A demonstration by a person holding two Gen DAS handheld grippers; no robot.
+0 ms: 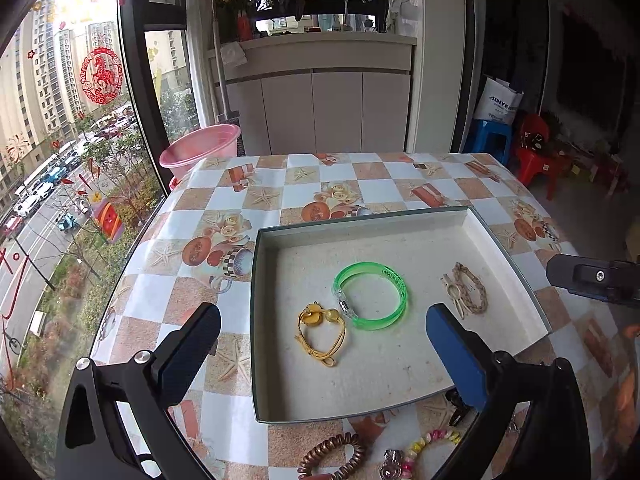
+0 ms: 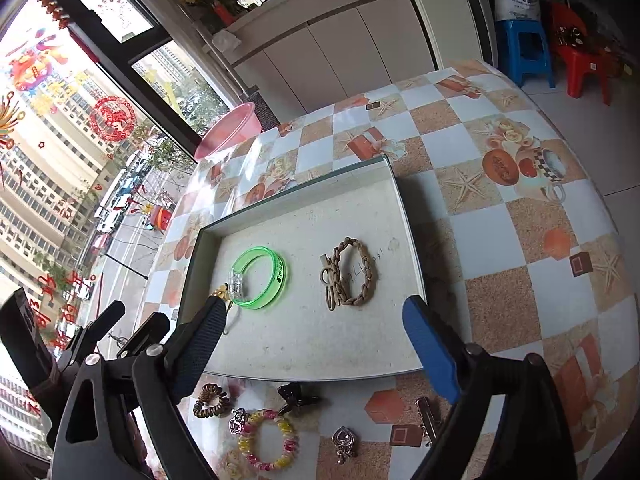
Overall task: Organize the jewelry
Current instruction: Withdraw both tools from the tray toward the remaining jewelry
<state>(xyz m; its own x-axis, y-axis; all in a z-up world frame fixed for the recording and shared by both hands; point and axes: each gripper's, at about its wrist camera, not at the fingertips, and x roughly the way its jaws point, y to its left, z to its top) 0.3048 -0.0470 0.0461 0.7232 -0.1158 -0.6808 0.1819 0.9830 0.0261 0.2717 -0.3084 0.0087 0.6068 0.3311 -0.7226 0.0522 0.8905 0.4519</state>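
Note:
A shallow grey tray (image 1: 256, 320) (image 2: 412, 248) lies on the table. In it lie a green bangle (image 1: 370, 294) (image 2: 260, 276), a yellow cord bracelet (image 1: 320, 332) and a beige braided hair tie (image 1: 466, 290) (image 2: 350, 272). In front of the tray lie a brown coil hair tie (image 1: 334, 456) (image 2: 212, 400), a pink-yellow bead bracelet (image 1: 424, 446) (image 2: 266, 440), a black clip (image 2: 296, 396), a heart pendant (image 2: 344, 442) and a silver clip (image 2: 426, 418). My left gripper (image 1: 324, 344) is open and empty above the tray's near part. My right gripper (image 2: 316, 344) is open and empty over the tray's near edge.
The table (image 1: 240, 192) has a checkered cloth and stands against a window (image 1: 60, 160). A pink basin (image 1: 200, 148) sits beyond the far left corner. Blue and red stools (image 2: 528, 52) stand at the far right. Part of the right gripper (image 1: 592, 280) shows in the left wrist view.

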